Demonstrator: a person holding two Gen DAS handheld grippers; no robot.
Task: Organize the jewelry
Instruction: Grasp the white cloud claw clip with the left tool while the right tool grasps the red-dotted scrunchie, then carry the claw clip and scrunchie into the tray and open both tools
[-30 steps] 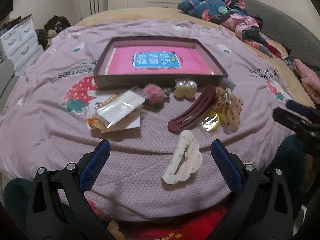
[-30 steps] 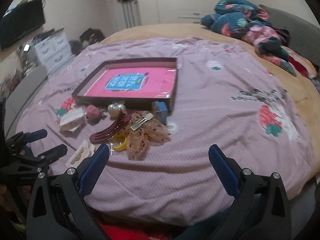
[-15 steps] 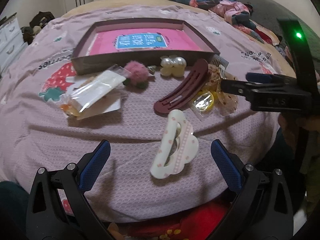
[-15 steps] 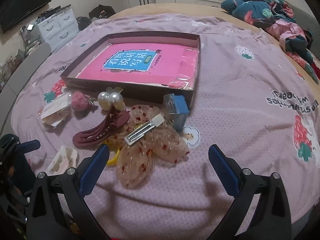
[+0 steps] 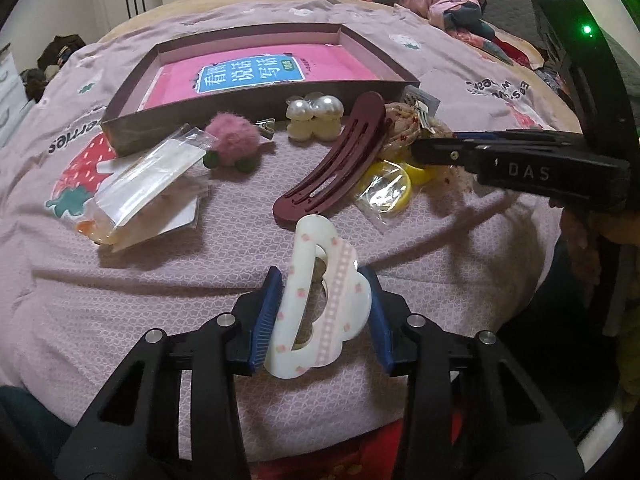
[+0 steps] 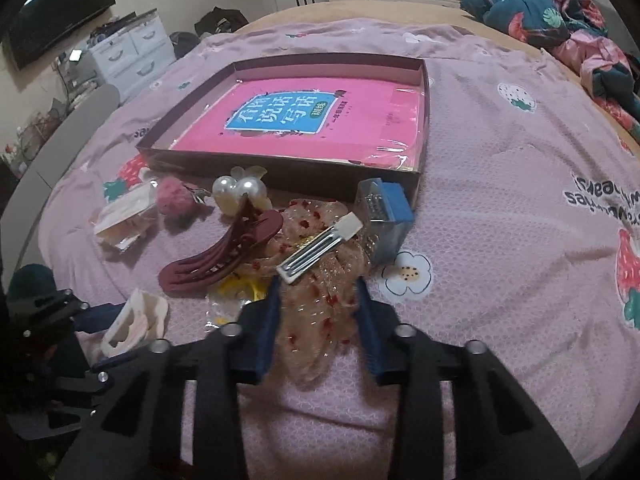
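My left gripper [image 5: 320, 316] is shut on a white cloud-shaped hair claw [image 5: 320, 300] near the bed's front edge; the claw also shows in the right wrist view [image 6: 136, 322]. My right gripper [image 6: 320, 320] is shut on a beige sheer bow with red dots [image 6: 316, 320] that carries a silver clip [image 6: 320, 250]. Beyond lie a maroon hair clip [image 5: 336, 156], a pearl clip [image 5: 316, 116], a pink pom-pom clip [image 5: 232, 140] and a yellow ring in plastic [image 5: 388, 192]. A shallow brown box [image 5: 120, 120] with a pink book inside sits behind them.
Clear packets [image 5: 140, 188] lie left of the pile. A blue-and-clear small box [image 6: 384, 212] stands by the brown box's corner. Crumpled clothes [image 6: 560, 16] lie at the far right of the bed. White drawers [image 6: 132, 52] stand left of the bed.
Both grippers moved forward and down and closed: the left on the white hair claw, the right on the sheer bow.
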